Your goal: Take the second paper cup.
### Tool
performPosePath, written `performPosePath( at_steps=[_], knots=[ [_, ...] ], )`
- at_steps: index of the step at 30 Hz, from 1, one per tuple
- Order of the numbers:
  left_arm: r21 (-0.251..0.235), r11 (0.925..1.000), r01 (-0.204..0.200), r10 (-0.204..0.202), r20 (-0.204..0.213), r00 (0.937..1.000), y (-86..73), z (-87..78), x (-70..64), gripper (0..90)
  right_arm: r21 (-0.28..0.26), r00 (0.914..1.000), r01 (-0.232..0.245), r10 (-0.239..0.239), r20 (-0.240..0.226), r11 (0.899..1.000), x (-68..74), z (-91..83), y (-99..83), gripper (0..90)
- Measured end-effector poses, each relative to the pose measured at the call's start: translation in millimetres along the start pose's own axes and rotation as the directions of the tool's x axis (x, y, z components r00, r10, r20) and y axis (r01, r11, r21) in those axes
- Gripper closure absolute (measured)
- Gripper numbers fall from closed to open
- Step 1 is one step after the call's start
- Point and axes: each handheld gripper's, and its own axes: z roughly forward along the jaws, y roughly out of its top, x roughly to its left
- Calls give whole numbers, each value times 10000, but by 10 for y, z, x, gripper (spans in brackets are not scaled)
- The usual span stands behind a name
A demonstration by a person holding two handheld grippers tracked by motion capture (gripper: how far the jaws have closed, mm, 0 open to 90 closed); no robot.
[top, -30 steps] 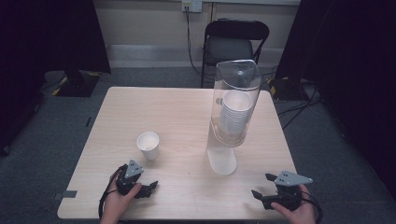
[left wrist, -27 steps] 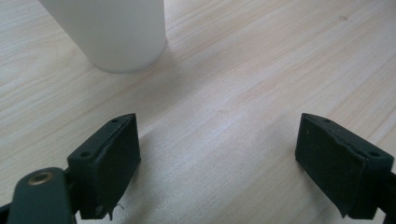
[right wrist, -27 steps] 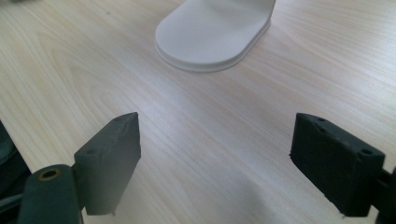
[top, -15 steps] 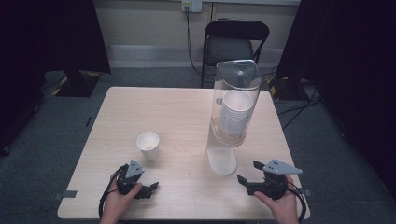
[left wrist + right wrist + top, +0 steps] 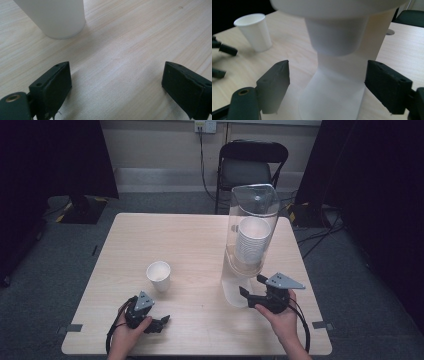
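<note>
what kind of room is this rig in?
Probably a lab or studio set up for recording, not a home or café: black curtains flank the scene, cables run over grey carpet, and one bare table has a folding chair behind it.

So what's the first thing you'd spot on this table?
The tall clear cup dispenser on the table's right side, with a stack of white cups inside. The right gripper sits at its base, jaws open. A lone paper cup stands left of it, just beyond the open left gripper.
</note>
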Motion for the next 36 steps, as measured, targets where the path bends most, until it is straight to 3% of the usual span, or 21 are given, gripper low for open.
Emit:
performPosePath(
  at_steps=[13,18,26,33,36],
  knots=[
    [15,10000,-25,25,30,10000,2,6,-3,69,-627,9997,-199,206,94,9978,-11,181,96,247],
    [12,10000,21,-22,58,10000,2,7,-5,68,-989,9985,-545,553,54,9936,-49,243,94,285],
    [3,10000,35,-35,61,10000,1,8,-7,68,-1236,9991,-389,410,141,9916,-46,302,78,326],
    [31,10000,18,-18,69,10000,2,7,-5,67,-1373,9994,-259,289,199,9902,-45,304,72,322],
    [17,10000,-30,30,84,10000,3,12,-6,57,-1593,9981,-586,610,103,9855,-36,311,75,297]
  ],
)
